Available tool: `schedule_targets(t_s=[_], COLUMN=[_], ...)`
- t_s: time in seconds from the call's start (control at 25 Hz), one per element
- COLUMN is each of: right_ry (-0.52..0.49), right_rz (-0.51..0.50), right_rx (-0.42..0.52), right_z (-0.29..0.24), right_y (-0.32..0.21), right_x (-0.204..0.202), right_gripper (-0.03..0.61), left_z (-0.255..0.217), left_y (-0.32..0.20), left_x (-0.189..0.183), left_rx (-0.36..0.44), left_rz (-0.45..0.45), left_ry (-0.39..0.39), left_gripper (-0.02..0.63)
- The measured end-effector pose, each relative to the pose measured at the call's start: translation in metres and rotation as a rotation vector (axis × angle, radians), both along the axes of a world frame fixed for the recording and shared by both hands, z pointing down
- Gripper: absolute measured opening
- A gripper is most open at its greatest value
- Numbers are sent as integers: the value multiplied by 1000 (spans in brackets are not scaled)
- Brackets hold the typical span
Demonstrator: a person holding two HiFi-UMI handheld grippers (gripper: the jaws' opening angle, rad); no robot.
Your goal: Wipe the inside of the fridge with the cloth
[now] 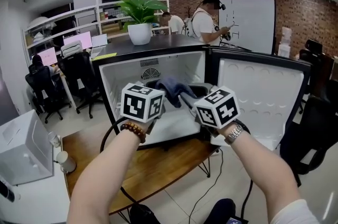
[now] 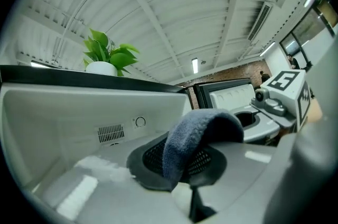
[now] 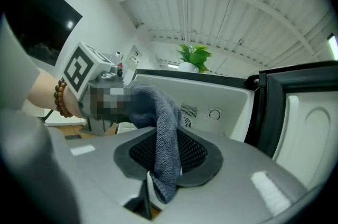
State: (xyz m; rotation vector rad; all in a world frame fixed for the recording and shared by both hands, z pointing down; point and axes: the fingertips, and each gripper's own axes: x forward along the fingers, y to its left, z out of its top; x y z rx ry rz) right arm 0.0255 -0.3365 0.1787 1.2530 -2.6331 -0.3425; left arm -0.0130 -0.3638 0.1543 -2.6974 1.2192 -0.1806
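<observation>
A blue-grey cloth (image 1: 171, 88) hangs between my two grippers in front of the open white mini-fridge (image 1: 127, 77). My left gripper (image 1: 160, 95) is shut on one end of the cloth (image 2: 193, 136), which arches up from its jaws toward the right gripper (image 2: 277, 96). In the right gripper view the cloth (image 3: 163, 128) runs down from the left gripper (image 3: 95, 96) into my right gripper (image 3: 153, 191), with its end caught between those jaws. Both grippers point level into the fridge, whose back wall vent (image 2: 111, 133) and round knob (image 3: 214, 114) show beyond the cloth.
The fridge door (image 1: 264, 93) stands swung open to the right. A potted plant (image 1: 140, 19) sits on the fridge top. The fridge rests on a low wooden platform (image 1: 158, 159). Office chairs (image 1: 79, 77) and a white box (image 1: 18, 146) are at the left; people (image 1: 208, 19) stand behind.
</observation>
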Motion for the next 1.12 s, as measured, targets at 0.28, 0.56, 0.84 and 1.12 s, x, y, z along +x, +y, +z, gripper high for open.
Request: schedule_targets(t_s=[0.28,0.56,0.84,1.12], right_ry=[25,-51,-174,-252], right_rz=[29,48,-4,-30], right_rx=[-45,-30,30,133], right_z=[23,29,23,4], right_y=[20,29,46,64], right_x=[2,30,50,59], right_gripper=[169,169,169,30], left_z=[-9,-13,-25,-31], left_y=[8,-22,-77,-113], left_x=[-12,-11,-3,13], left_rx=[-40,-26,74,153], left_rz=[-14,-136,-280,-331], left_ry=[87,82,53,61], left_gripper=[26,26,28,26])
